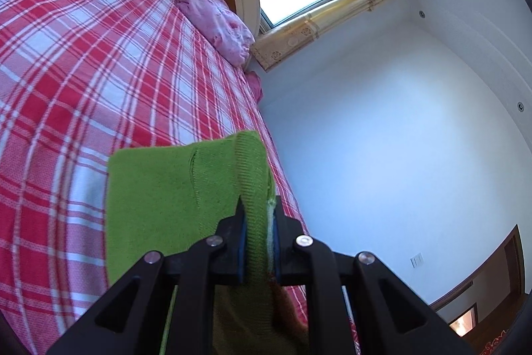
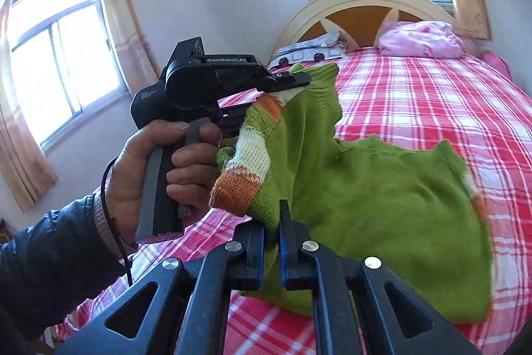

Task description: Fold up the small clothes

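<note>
Ahead of both tongs lies the bed with its red checked sheet. Above it hangs the green sweater, lifted between the two tongs, its lower part draping toward the sheet. The left hand wraps around the grip of the left gripper, which points level to the right and is closed on the sweater's ribbed edge. The right gripper, near below it, pinches the green knit beside the striped cuff, with its fingers nearly together.
</note>
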Tool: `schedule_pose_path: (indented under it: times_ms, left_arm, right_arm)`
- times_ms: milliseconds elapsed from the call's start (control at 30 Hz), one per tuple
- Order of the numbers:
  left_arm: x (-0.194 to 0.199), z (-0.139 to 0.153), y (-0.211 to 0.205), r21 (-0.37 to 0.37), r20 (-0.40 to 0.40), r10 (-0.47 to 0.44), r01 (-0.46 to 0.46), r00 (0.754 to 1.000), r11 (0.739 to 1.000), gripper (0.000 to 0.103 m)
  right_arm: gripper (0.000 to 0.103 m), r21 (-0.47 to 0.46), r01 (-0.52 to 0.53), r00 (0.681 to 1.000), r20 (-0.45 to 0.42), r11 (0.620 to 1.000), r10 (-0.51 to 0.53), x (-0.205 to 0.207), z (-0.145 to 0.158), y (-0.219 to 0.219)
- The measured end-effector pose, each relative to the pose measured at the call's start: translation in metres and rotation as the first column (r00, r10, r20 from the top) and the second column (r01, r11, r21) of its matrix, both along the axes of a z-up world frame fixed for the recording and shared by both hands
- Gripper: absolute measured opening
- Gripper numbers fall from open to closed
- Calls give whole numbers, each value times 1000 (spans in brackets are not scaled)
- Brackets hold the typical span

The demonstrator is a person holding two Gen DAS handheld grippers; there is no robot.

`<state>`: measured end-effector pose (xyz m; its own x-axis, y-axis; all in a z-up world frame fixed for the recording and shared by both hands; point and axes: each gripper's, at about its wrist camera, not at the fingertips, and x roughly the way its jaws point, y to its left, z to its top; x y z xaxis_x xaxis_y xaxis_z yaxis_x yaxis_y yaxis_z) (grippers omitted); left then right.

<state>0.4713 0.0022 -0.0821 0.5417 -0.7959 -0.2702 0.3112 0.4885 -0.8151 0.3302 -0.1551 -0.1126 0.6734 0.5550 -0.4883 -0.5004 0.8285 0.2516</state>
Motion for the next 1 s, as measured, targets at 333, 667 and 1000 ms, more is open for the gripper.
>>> schedule_pose_path:
  times_ms: [333, 667, 1000]
  left_arm:
    - [14, -4, -63, 38, -33, -52, 53, 998, 998, 12]
    - [18, -21, -125, 106, -83, -125, 134, 989, 985, 12]
    - [19, -39, -176, 233, -102, -165, 185, 981, 955, 15]
  right_arm:
    - [6, 65, 79, 996, -41, 995, -76, 2, -2, -65]
    - [6, 103, 161, 981, -128, 982, -147, -2, -24, -127]
    - [6, 151, 256, 940, -270, 955, -209, 0, -62, -173]
